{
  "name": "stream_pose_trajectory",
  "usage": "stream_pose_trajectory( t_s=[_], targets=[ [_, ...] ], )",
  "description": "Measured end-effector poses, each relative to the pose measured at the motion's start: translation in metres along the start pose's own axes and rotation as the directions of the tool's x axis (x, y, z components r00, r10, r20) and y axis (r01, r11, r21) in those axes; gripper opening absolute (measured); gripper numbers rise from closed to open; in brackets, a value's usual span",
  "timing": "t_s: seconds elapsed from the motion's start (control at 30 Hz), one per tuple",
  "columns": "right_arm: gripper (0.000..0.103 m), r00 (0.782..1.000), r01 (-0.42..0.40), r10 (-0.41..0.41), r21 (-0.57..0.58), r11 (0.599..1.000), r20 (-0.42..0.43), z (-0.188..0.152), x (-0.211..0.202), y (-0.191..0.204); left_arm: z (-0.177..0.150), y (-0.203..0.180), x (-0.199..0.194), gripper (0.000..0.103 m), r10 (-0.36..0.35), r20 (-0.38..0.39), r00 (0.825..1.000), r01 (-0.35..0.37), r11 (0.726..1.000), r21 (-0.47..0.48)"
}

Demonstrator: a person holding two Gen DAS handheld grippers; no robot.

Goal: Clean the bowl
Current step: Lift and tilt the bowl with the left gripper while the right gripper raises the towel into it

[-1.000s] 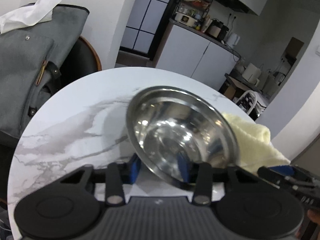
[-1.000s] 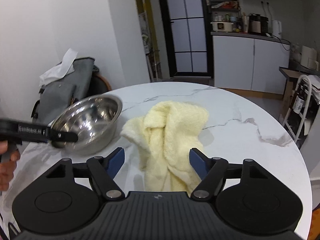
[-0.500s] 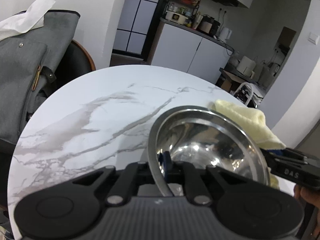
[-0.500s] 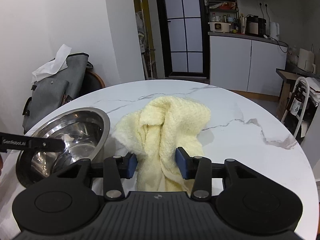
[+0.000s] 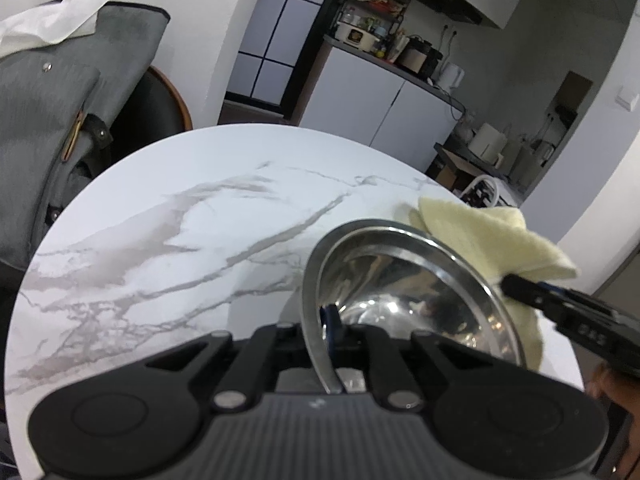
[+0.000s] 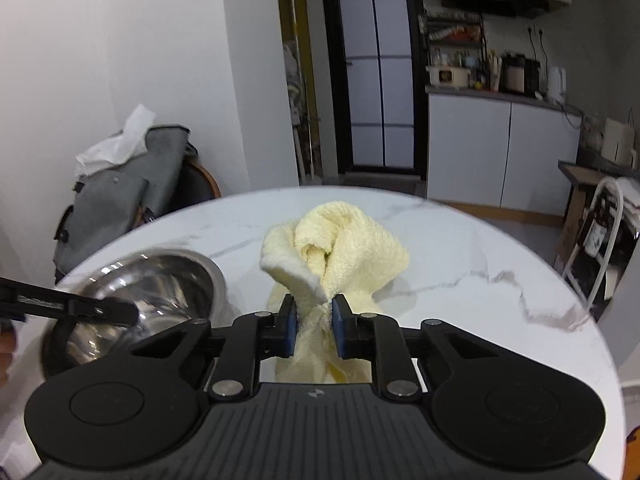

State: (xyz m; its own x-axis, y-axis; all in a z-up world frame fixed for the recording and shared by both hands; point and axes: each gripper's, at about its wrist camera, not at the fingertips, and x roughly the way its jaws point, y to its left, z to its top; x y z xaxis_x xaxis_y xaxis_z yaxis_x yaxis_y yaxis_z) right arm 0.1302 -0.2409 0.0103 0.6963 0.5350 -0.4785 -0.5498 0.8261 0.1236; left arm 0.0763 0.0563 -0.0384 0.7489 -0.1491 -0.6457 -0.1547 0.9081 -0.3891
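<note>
A shiny steel bowl [image 5: 404, 292] is tilted and lifted off the round marble table [image 5: 168, 240]. My left gripper [image 5: 320, 328] is shut on the bowl's near rim. The bowl also shows in the right wrist view [image 6: 152, 284], at the left, with the left gripper's finger across it. A pale yellow towel [image 6: 340, 256] is bunched up in the middle of the table. My right gripper [image 6: 313, 326] is shut on the towel's near fold and holds it raised. The towel also shows behind the bowl in the left wrist view [image 5: 480, 232].
A grey bag [image 6: 120, 196] with white tissue on top sits on a chair at the table's left edge. White kitchen cabinets [image 6: 500, 152] and a dark door stand behind. A white rack [image 6: 600, 232] stands at the right of the table.
My left gripper closed on the bowl's rim and tilted and lifted the bowl. My right gripper closed on the towel and raised it off the table.
</note>
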Motion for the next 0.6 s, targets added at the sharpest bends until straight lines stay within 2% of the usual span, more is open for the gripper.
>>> stream_pose_trajectory(
  t_s=[0.3,0.47,0.6],
  targets=[
    [0.02,0.992,-0.11,0.114,-0.071,0.991,0.048,0.012,-0.05,0.021,0.0,0.005,0.001,0.005,0.011,0.032,0.999,-0.009,0.999,-0.051],
    [0.02,0.981,-0.193,0.195,-0.156,0.969,-0.004,0.009,-0.051,0.046,0.0,-0.003,-0.004,0.007,0.011,0.085,0.996,-0.009,1.0,-0.016],
    [0.02,0.975,-0.222,0.213,-0.189,0.957,-0.067,0.003,-0.035,0.056,0.002,-0.015,-0.01,0.008,0.009,0.144,0.989,-0.014,0.999,0.034]
  ],
)
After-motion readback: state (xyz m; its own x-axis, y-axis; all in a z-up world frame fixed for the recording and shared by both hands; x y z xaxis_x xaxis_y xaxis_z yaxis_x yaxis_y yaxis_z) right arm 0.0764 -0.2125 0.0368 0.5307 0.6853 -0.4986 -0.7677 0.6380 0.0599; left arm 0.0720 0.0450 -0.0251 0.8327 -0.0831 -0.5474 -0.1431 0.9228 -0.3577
